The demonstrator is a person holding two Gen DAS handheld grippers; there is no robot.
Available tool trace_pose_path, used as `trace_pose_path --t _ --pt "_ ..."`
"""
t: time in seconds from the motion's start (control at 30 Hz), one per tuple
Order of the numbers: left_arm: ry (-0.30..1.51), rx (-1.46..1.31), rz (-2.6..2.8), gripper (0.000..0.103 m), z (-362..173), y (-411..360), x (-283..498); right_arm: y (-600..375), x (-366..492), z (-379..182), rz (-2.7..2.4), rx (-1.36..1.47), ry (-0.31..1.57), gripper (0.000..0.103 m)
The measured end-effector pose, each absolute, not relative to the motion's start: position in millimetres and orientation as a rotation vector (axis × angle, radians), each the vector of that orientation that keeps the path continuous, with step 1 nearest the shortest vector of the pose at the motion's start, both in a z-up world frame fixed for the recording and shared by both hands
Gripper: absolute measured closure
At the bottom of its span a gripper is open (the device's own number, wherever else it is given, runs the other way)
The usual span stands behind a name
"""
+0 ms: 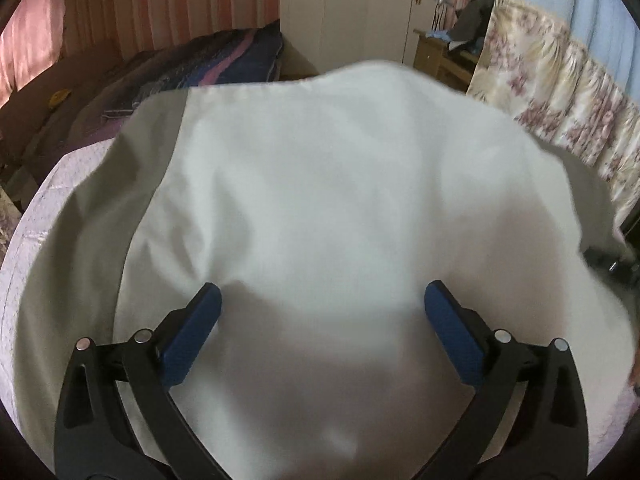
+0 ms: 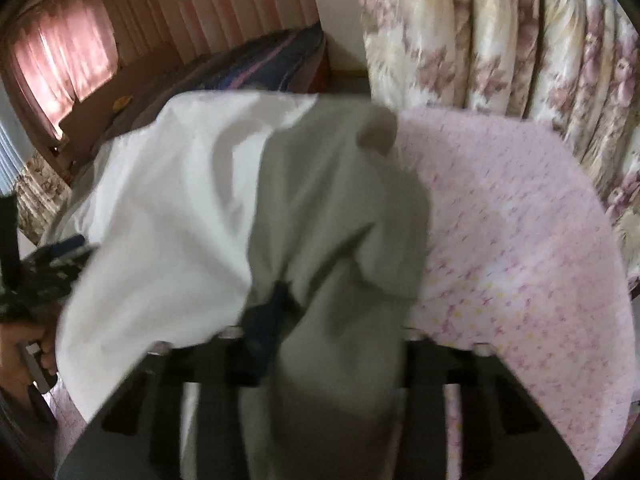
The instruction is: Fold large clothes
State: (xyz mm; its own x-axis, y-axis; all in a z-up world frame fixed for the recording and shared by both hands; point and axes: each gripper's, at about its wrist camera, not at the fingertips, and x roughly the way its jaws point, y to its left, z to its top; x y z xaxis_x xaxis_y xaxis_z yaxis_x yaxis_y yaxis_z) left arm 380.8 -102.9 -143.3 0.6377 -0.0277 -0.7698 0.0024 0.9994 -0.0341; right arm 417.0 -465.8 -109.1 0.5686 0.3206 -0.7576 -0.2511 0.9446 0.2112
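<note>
A pink patterned bed cover (image 2: 520, 240) carries the garment (image 1: 340, 184), a large white piece with grey side panels, which is spread over most of the bed's near end. In the left wrist view the white body of the garment fills the space directly ahead of and beneath the left claw (image 1: 322, 300), whose blue pads (image 1: 192, 336) stand wide apart with only flat cloth showing between them; nothing is pinched there. In the right wrist view the grey part of the garment (image 2: 340, 220) is bunched up and drapes over the right claw (image 2: 280, 300), hiding its right finger; the dark blue left pad (image 2: 262, 332) is pressed in close against a gathered fold, so this claw is closed on the cloth, though blur softens the contact. Both claws point steeply down toward the bed. At the left edge of the right wrist view, a hand (image 2: 28, 356) grips the handle of the other tool, below a dark patterned sleeve (image 2: 44, 272). Around the bed hang floral curtains (image 2: 500, 40) on the right, close behind the cover's far edge. A dark striped blanket (image 1: 216, 64) lies beyond the garment, with a pink striped wall (image 1: 180, 12) and a white wardrobe (image 1: 360, 12) farther back. A wooden side table (image 1: 444, 60) stands beside the wardrobe.
</note>
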Motion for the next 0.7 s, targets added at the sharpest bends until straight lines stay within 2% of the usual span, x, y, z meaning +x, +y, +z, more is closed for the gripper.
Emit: trace_pose_path --t 0.17,0.3,0.47,0.53,0.7 --pt "0.878 -0.014 -0.011 0.003 -148 -104 381 -453 406 -80 0.320 0.012 0.844 0.090" --pt "0.874 -0.030 -0.019 0.003 -146 -100 379 -458 406 -62 0.342 0.090 0.825 0.093" --pt "0.781 -0.186 -0.133 0.003 -115 -96 365 -443 398 -24 0.379 0.130 0.757 0.094" --pt "0.777 -0.155 -0.165 0.003 -108 -110 364 -433 393 -9 0.400 0.127 0.735 0.095" --pt "0.895 -0.080 -0.111 0.003 -149 -138 380 -400 385 15 0.468 0.123 0.715 0.097"
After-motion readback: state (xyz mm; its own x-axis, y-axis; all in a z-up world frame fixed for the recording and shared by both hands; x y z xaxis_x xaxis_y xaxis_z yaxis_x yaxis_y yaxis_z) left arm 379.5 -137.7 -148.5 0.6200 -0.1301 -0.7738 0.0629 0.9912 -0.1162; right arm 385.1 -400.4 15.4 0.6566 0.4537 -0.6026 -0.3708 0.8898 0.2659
